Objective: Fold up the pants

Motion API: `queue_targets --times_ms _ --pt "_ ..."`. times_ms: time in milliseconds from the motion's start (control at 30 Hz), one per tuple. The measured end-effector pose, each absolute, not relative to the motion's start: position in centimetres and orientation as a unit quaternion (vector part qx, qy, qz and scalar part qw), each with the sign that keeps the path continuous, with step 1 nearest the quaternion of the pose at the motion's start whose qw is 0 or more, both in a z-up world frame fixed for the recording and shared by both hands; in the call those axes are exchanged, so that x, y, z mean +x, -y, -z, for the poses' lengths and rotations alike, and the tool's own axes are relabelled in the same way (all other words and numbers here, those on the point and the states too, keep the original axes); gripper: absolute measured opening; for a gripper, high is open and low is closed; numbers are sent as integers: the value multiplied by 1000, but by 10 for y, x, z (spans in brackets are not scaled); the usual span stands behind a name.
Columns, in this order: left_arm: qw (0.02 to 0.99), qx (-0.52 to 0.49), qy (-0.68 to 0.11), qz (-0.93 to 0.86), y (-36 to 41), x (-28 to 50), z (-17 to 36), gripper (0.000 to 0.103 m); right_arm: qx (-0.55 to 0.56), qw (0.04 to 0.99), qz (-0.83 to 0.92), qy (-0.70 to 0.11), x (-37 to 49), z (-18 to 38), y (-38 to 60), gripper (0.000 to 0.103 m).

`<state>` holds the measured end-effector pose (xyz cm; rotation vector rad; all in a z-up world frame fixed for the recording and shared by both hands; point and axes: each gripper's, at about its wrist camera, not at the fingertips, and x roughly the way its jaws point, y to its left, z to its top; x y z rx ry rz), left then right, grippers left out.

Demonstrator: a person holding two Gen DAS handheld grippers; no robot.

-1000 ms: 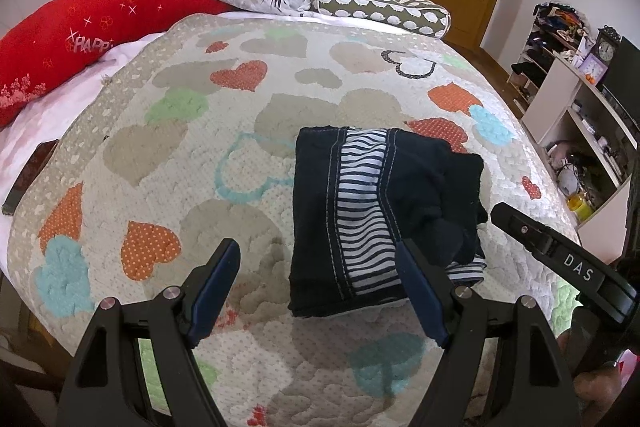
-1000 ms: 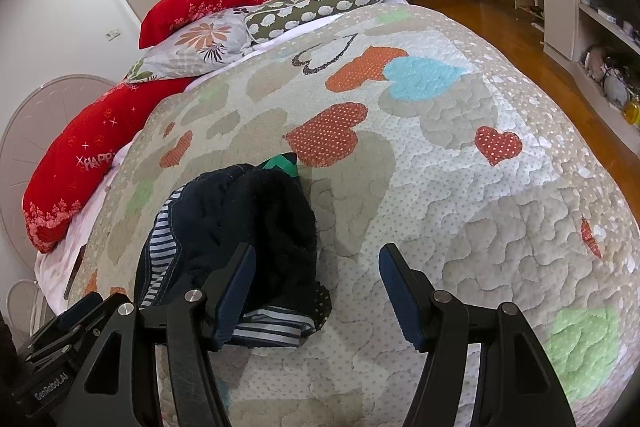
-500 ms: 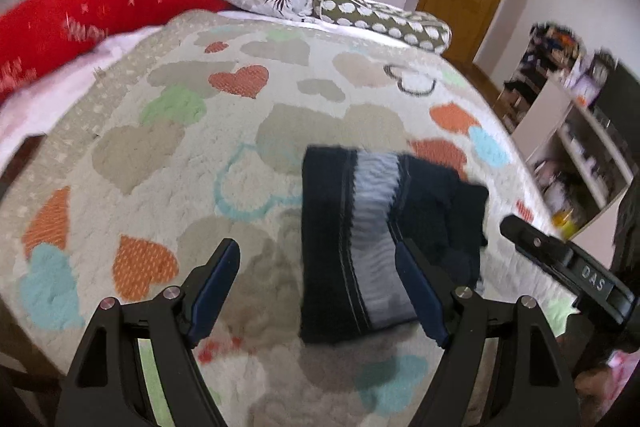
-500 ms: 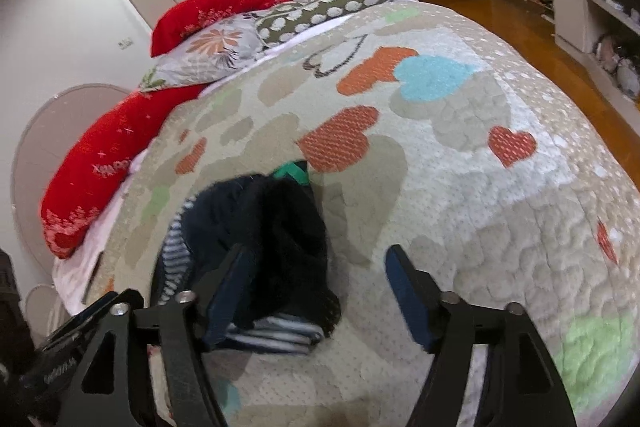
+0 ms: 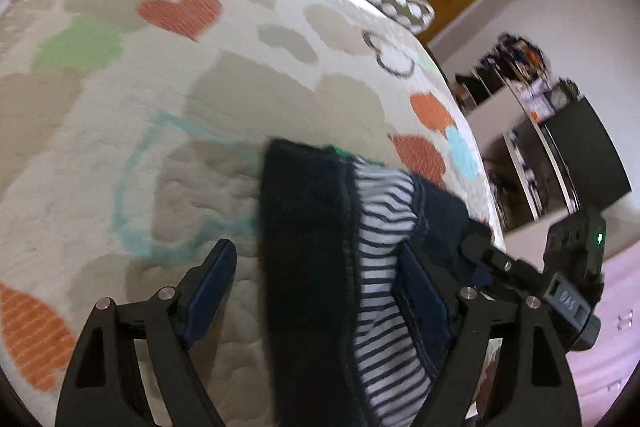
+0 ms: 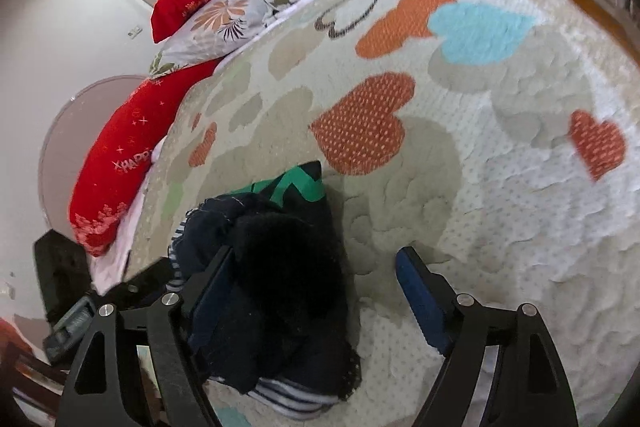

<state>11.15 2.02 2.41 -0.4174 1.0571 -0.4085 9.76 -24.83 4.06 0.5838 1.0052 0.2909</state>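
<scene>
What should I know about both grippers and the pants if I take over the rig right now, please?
Left gripper: open, holding nothing, low over the pants' left part.
Right gripper: open, holding nothing, over their right part.
Pants: dark, with a striped band, lying in a compact folded bundle on the heart-patterned quilt near the bed's front edge.
Done: the folding looks essentially complete.
Left: probably only tidying the bunched, bulky right end, then drawing both grippers clear.

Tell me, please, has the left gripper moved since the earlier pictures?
Yes. The left gripper has closed in on the folded pants, which now fill more of its view.
</scene>
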Motion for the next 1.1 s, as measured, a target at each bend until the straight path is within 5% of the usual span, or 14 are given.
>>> queue_targets --times_ms 100,167,200,267,400,767,1100 --pt "826 -174 -492 213 0 106 -21 87 290 823 -154 -464 102 -36 244 91" --pt "826 -164 -493 217 8 102 -22 52 294 817 -176 -464 106 -34 238 88" --pt "825 -162 -496 217 12 100 -24 39 294 813 -186 -468 108 -34 234 70" --pt "831 -159 -488 214 13 97 -31 31 287 805 -196 -480 111 -33 225 57" --pt "842 -153 -471 214 15 96 -50 29 283 809 -203 -474 111 -43 224 41" --pt "868 -106 -446 191 20 155 -79 30 233 841 -201 -444 159 -88 212 40" --pt "869 -69 -461 166 28 196 -56 30 220 839 -177 -465 212 -70 207 40"
